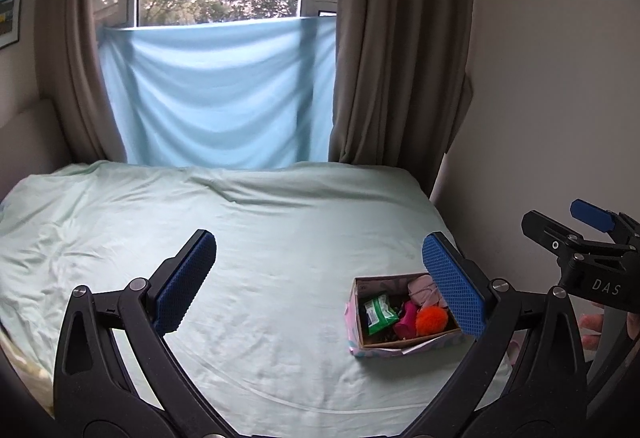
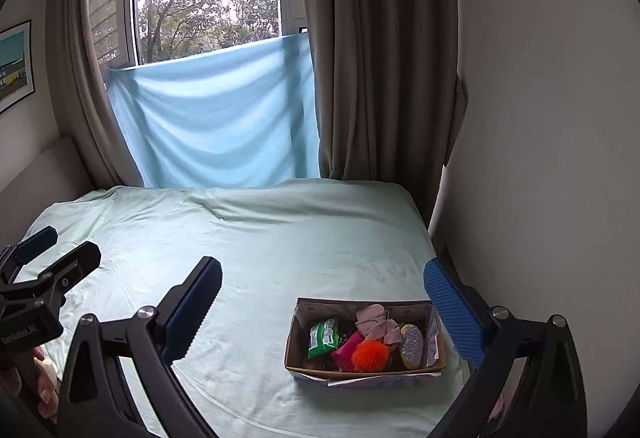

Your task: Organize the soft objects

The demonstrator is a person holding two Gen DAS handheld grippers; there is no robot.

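Note:
An open cardboard box sits on the bed near its right front. It holds a green packet, a magenta item, an orange pom-pom, a pink cloth and a glittery oval. My left gripper is open and empty, raised above the bed, left of the box. My right gripper is open and empty, raised above the box. Each gripper shows at the edge of the other's view, the right one and the left one.
The bed has a pale green sheet. A light blue cloth hangs over the lower window, with brown curtains at both sides. A white wall runs along the bed's right edge.

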